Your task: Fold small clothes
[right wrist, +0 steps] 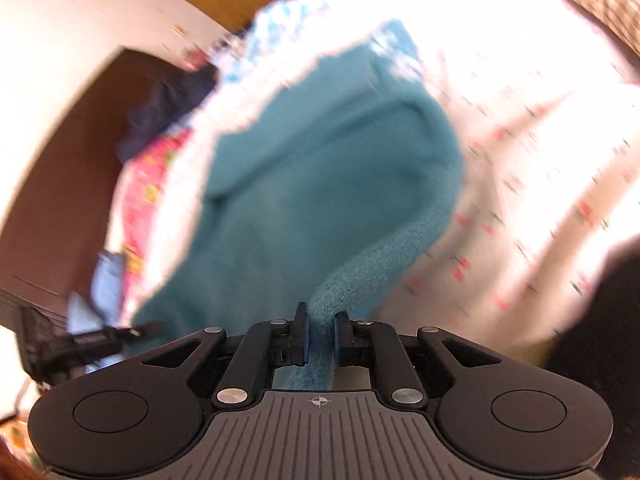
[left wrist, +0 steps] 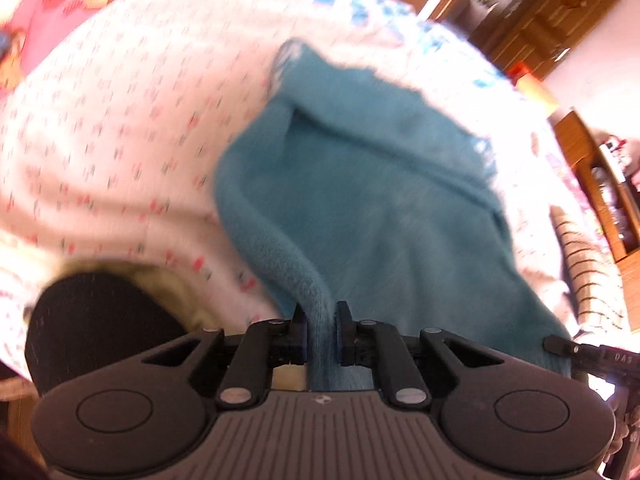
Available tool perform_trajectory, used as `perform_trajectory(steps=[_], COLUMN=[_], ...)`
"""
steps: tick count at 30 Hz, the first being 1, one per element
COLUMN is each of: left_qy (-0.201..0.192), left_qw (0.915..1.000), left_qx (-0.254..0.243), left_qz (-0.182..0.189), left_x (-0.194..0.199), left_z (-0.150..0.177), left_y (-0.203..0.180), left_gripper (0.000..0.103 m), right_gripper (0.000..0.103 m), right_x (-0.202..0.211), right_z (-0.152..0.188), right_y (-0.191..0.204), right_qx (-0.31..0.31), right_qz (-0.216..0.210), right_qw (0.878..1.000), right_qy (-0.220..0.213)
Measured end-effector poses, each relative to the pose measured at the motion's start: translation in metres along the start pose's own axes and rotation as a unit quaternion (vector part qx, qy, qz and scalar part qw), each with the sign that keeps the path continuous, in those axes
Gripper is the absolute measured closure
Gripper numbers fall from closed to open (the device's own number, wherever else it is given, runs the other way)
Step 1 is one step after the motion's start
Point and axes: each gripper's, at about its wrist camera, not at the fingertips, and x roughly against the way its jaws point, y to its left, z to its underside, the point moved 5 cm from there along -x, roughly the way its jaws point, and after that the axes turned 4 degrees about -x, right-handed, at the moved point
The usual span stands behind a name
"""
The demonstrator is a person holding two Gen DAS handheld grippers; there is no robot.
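Left wrist blurry: both tools (left wrist: 320, 316) (right wrist: 320, 320) clamped on teal garment (left wrist: 380, 200) (right wrist: 312, 168) edge, far end unclear.

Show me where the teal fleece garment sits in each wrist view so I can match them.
Left wrist: teal fleece garment fills centre and right, edge pinched in the left claw.
Right wrist: it fills centre, edge pinched in the right claw.
Shared landmark: white bedcover with red flecks.
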Motion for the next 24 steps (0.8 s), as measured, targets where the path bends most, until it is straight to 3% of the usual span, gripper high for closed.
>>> perform_trajectory(steps=[5,8,15,20,24], left_qy=[-0.016,-0.038,-0.125,-0.173,-0.186], left_qw=[0.9984,0.9959,0.9798,0.9724,0.9727], left_qx=[0.034,0.046,0.083,0.100,0.111], left_qz=[0.041,0.068,0.132,0.120,0.082], left_x=[-0.007,-0.011,-0.017,-0.052,-0.096], left_z=[-0.013,-0.028,-0.100,-0.169,-0.212], left_y=[0.001,-0.007,-0.015,-0.005,0.010], left_gripper=[0.086,0.087,0.087,0.087,0.087], right_gripper=[0.092,0.092,0.092,0.092,0.092], right_x=[0.001,0.005,-0.014,-0.050,-0.095], right_z=[-0.027,-0.042,-0.113,-0.179,-0.217], right_y=[0.018,0.027,0.037,0.027,0.000], right_qx=[-0.008,-0.022,-0.069,-0.107,-0.136], right_qz=[-0.037,-0.056,-0.079,-0.064,-0.023], right_qw=[0.999,0.995,0.981,0.969,0.966], right_qy=[-0.036,-0.079,-0.163,-0.212,-0.219])
